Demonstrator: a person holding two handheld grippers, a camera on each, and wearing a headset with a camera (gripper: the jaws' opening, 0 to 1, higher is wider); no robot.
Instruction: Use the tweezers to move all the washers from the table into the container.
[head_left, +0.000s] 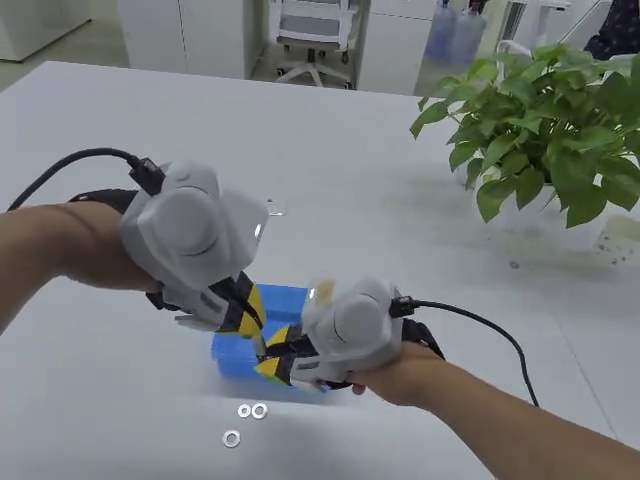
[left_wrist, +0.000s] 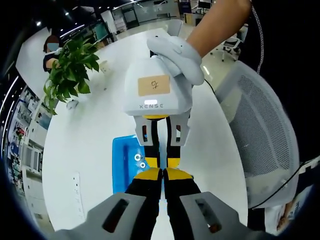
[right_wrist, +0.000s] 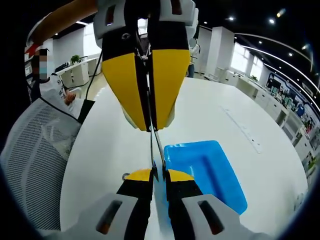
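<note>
The tweezers sit between the two tools. In the right gripper view the left gripper comes down from the top of the frame, its yellow jaws pressed together on the thicker end. The thin legs run down the middle of the frame into the narrow slot between the right gripper tips, which look pressed onto the points. The tweezers' long axis therefore runs from one gripper straight to the other, above the near edge of the blue container. In the head view the jaws of the two grippers meet over that container at centre frame, and three washers lie on the table just below it at lower centre: a touching pair with a single one a little lower and to the left. They are apart from the container and nearest the lower gripper, the right one. In the left gripper view two more rings show against the blue, probably already in the container. As I read it, the points must leave the right gripper, tilt down and travel toward the bottom of the head frame. The left gripper is the one with a real hold on the tweezers, but it sits higher in the frame, farther from the washers.
</note>
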